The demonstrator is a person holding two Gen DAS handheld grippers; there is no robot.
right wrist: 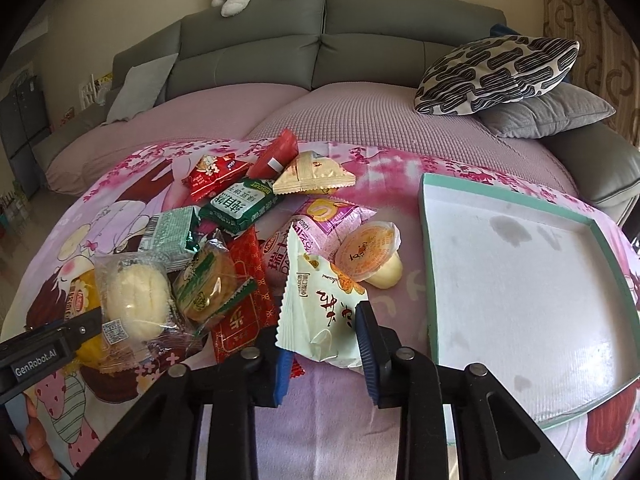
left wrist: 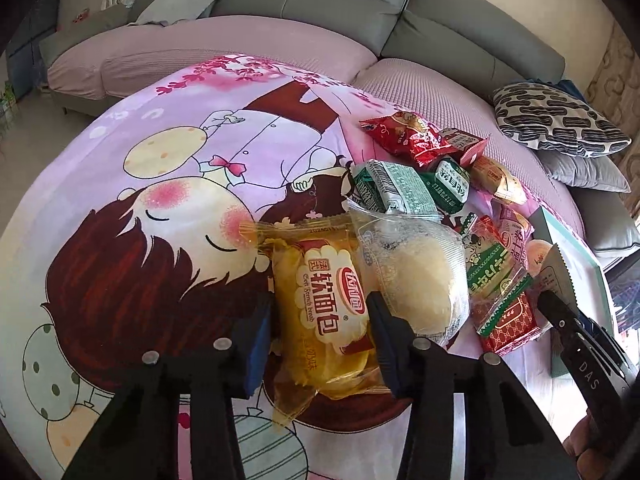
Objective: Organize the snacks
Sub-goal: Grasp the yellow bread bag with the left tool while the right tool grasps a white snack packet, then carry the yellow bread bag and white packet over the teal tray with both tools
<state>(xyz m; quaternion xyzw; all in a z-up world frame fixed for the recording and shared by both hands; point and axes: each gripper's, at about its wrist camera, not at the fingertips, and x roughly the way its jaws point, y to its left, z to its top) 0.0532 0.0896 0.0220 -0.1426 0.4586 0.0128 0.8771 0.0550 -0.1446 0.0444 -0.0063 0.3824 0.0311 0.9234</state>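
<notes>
Left wrist, tongs grip bread pkt (yellow)

The left gripper is angled steeply down, and its blue-padded jaws are seen clamped against both sides of the yellow bread packet, the one landmark here. Well to the right of that packet, the right gripper is tilted down too, its jaws pressed on the near end of a white packet. Fingers are glimpsed behind the left gripper's black body.
</notes>
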